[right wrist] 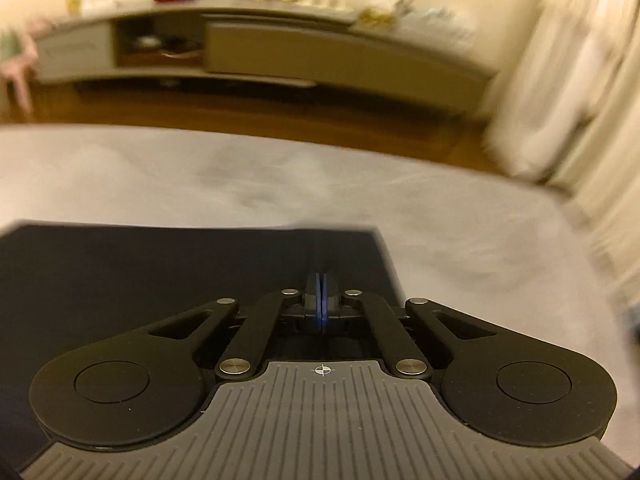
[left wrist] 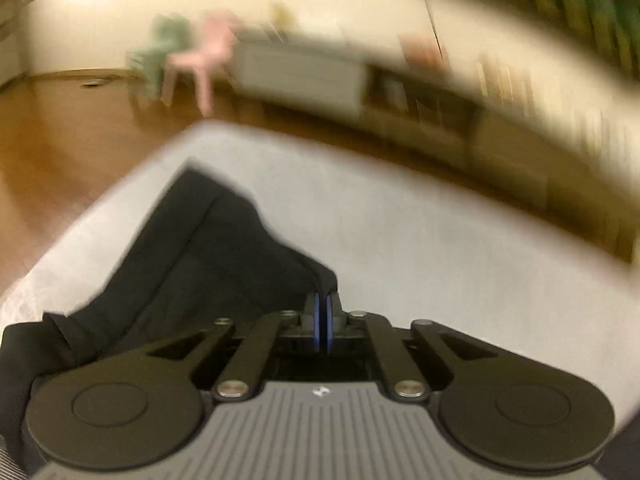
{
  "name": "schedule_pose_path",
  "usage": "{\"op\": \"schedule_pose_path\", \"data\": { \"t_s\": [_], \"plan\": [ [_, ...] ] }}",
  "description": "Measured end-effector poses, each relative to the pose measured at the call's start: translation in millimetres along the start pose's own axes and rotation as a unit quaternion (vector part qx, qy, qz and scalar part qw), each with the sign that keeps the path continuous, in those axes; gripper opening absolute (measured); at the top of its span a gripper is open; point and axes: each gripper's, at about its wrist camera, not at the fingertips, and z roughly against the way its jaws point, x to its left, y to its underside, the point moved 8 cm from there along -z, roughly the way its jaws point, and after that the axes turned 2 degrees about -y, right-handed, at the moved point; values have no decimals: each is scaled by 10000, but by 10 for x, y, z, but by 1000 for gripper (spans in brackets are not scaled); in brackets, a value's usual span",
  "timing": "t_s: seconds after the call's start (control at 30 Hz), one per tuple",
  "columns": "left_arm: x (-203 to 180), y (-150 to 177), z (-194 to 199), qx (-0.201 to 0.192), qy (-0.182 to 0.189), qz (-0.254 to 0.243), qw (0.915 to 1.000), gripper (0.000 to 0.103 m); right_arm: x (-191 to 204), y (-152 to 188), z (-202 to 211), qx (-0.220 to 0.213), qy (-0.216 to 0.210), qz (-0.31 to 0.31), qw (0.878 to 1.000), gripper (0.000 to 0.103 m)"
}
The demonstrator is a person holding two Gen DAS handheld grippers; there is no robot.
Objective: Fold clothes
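A dark navy garment (left wrist: 192, 240) lies on a pale grey bed (left wrist: 400, 240). In the left wrist view my left gripper (left wrist: 323, 300) is shut on a raised edge of the garment, which drapes away to the left. In the right wrist view the same garment (right wrist: 160, 280) spreads flat and taut with a straight far edge. My right gripper (right wrist: 322, 280) is shut on the cloth near its right corner. Both views are blurred by motion.
The grey bed (right wrist: 440, 220) ends at a wooden floor (right wrist: 280, 120). Beyond it stands a long low cabinet (right wrist: 280, 48) with small items on top. Cream curtains (right wrist: 560, 80) hang at the right. A pink chair (left wrist: 204, 60) and a green chair (left wrist: 160, 52) stand by the far wall.
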Motion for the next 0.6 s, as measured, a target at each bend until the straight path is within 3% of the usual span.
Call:
{"op": "schedule_pose_path", "data": {
  "t_s": [0.03,0.1,0.2,0.23,0.27,0.33,0.37,0.4,0.43,0.53,0.6],
  "plan": [
    [98,-98,103,-289,76,460,9985,3,-157,0,50,-173,458,-34,9988,0],
    [218,-149,148,-239,95,1027,9944,5,-431,76,64,-154,868,-358,9955,0],
    [253,6,84,108,-60,1185,9929,10,-643,273,30,147,1185,-536,9914,0],
    [257,46,108,138,-141,1222,9923,21,-671,331,82,162,1101,-680,9915,0],
    [233,49,177,139,-98,1246,9921,36,-663,390,181,146,888,-879,9921,0],
    [185,56,317,143,-11,1296,9915,45,-594,527,421,110,346,-1200,9921,6],
    [150,52,400,123,37,1299,9914,51,-538,586,518,77,115,-1275,9917,18],
    [94,32,514,56,95,1253,9921,55,-446,644,572,203,-112,-1270,9916,38],
    [48,25,630,9,172,1242,9921,60,-345,691,602,382,-400,-1240,9907,46],
    [-19,77,995,-8,525,1437,9882,62,-197,743,888,378,-1039,-1744,9784,60],
    [-64,111,1241,-19,760,1566,9847,63,-68,801,1082,427,-1524,-1697,9727,74]
  ]
}}
